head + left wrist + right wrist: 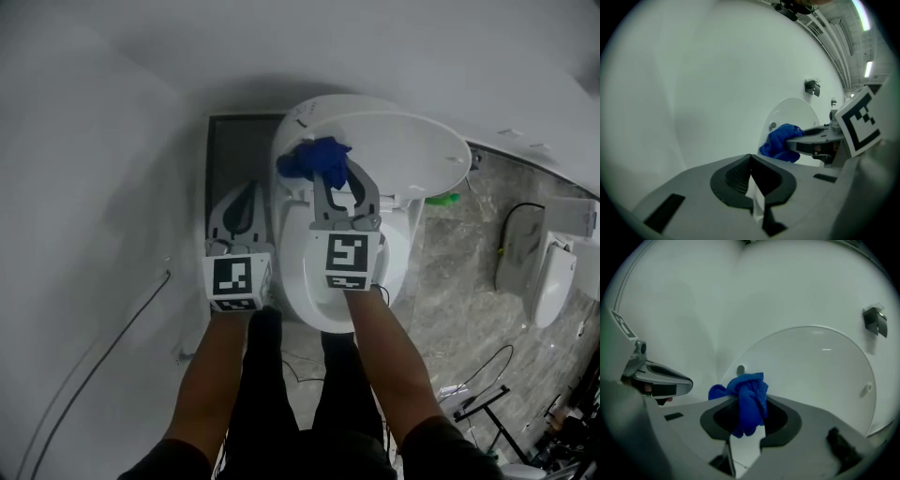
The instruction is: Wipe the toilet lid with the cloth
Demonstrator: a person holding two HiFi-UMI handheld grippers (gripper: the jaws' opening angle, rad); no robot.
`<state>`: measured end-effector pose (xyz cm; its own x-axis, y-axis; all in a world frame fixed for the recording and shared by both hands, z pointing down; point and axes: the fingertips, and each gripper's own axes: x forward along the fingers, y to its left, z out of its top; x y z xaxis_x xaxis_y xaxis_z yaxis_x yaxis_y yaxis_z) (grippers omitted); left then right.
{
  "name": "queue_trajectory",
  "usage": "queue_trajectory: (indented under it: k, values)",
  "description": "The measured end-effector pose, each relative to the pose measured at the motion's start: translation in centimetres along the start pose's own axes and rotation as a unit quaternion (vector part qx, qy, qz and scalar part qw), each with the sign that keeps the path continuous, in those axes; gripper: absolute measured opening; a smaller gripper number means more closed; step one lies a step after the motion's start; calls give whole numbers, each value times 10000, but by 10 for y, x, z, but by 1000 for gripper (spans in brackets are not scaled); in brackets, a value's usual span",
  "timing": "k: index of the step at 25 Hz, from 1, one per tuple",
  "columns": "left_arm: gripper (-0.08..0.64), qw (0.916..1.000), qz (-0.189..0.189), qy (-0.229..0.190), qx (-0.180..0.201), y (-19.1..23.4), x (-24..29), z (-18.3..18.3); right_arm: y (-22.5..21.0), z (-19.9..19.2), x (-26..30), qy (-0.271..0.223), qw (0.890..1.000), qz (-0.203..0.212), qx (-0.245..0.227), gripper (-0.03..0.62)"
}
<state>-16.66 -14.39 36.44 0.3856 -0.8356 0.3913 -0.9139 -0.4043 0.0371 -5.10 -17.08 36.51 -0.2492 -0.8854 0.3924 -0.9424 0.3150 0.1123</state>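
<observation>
The white toilet lid (pixel 403 150) stands raised over the bowl (pixel 305 281). My right gripper (pixel 330 176) is shut on a bunched blue cloth (pixel 314 159), which sits against the lid's left part. In the right gripper view the blue cloth (pixel 747 399) hangs between the jaws in front of the lid (pixel 811 371), beside a small round bumper (pixel 740 370). My left gripper (pixel 247 208) is shut and holds nothing, just left of the bowl. From the left gripper view the cloth (pixel 780 143) and the right gripper's fingers (pixel 813 140) show ahead to the right.
A dark panel (pixel 234 145) lies behind the toilet at the left. A green object (pixel 442 199) sits to the right of the lid. Another white fixture (pixel 553 277) and cables (pixel 487 370) lie on the marble floor. White curved wall carries a metal fitting (pixel 874 320).
</observation>
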Motion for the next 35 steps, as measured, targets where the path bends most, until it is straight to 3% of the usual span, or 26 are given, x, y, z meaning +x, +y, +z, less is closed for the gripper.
queue_trajectory:
  k: [14,24,30,35]
  values:
    - [9,9952,-951,-99,208,-114,55,18,-129,-41,-38,241,9948,-964,241,112]
    - [9,9908,-1332,-84,233,-201,77,27,-206,-67,-85,358,9885,-1423,372,112]
    - [9,9911,-1318,-133,125,-220,80,22,-201,-70,-96,268,9912,-1253,322,112]
    - [9,9940,-1076,-96,-144,-181,59,9,-130,-82,-91,378,9975,-575,180,112]
